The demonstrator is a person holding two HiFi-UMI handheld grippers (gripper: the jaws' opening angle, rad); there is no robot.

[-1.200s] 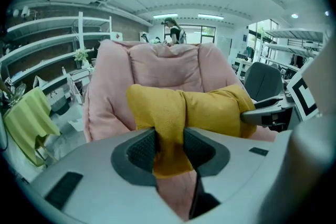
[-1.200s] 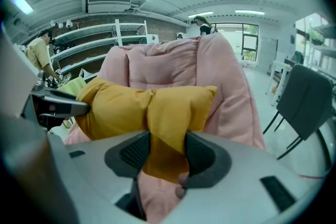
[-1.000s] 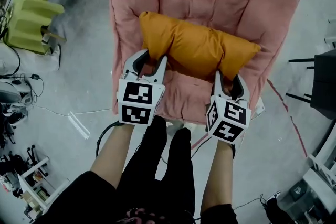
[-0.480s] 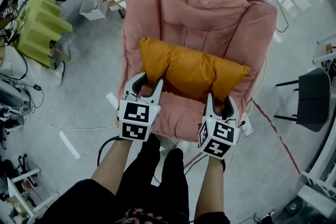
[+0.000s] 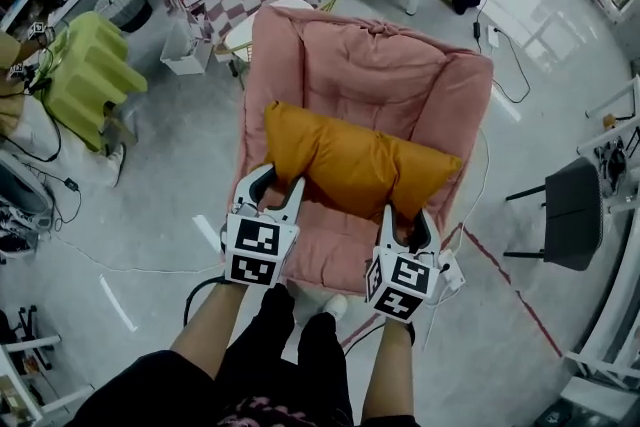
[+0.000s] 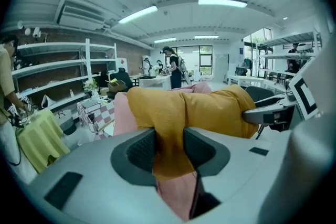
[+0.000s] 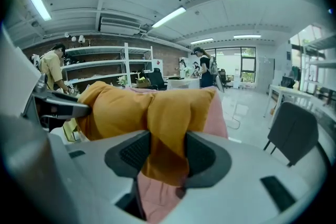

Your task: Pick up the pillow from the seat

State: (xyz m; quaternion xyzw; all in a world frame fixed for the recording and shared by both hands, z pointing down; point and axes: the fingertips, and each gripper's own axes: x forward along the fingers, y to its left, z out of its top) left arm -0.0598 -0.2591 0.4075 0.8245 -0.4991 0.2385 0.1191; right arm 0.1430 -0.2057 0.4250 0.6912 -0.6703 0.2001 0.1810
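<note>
Orange fabric of one pillow (image 5: 355, 160) is pinched in both of your two grippers: the left gripper (image 5: 279, 192) clamps its left end, the right gripper (image 5: 404, 223) its right end. Its long axis runs across you, side to side, over the single pink armchair (image 5: 372, 65).

Orange pillow (image 5: 350, 165) over pink seat (image 5: 372, 65)

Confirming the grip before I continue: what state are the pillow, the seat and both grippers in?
Pillow: held at both ends, apparently lifted clear.
Seat: below the pillow, cushion rumpled.
Left gripper: shut on the pillow.
Right gripper: shut on the pillow.
</note>
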